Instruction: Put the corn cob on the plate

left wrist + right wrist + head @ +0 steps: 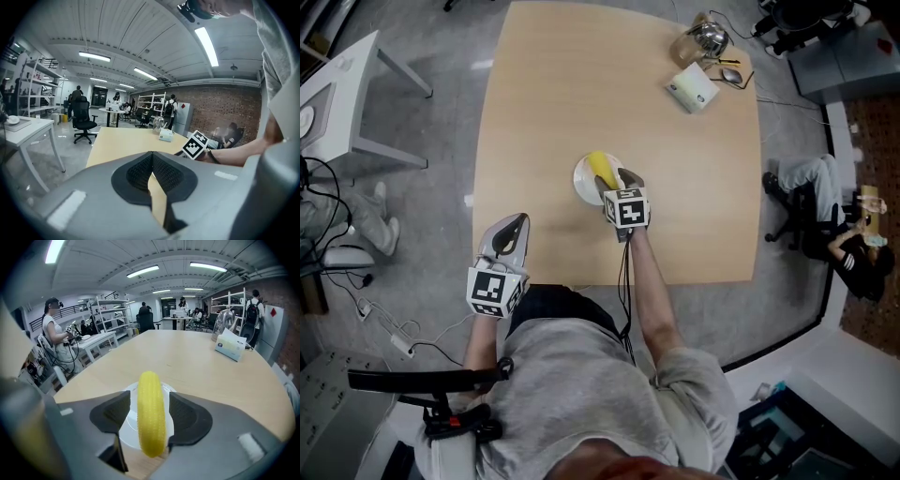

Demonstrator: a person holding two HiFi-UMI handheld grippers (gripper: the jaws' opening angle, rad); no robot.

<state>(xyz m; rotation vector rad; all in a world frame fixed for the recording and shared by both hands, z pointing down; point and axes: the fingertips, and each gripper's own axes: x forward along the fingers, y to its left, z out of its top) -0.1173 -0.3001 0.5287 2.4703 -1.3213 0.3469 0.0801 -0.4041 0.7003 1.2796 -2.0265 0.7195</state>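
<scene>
Jaws of the right hand-held gripper [617, 184] are standing spread, one on each side of the corn cob [151, 413], without squeezing it. The cob is lying on the white plate [126, 423], about midway across the counter [694, 187] and toward its near edge, with its near end overhanging the rim. The right arm is reaching forward, tilting that gripper downward. The left hand-held gripper [152, 157], pads pressed together with nothing between them, is hovering over the counter's near-left corner, close to the body.

No words, brands or numbers can be read. Only black-and-white square patterns show, on the left cube [495, 291] and right cube [628, 208].
</scene>
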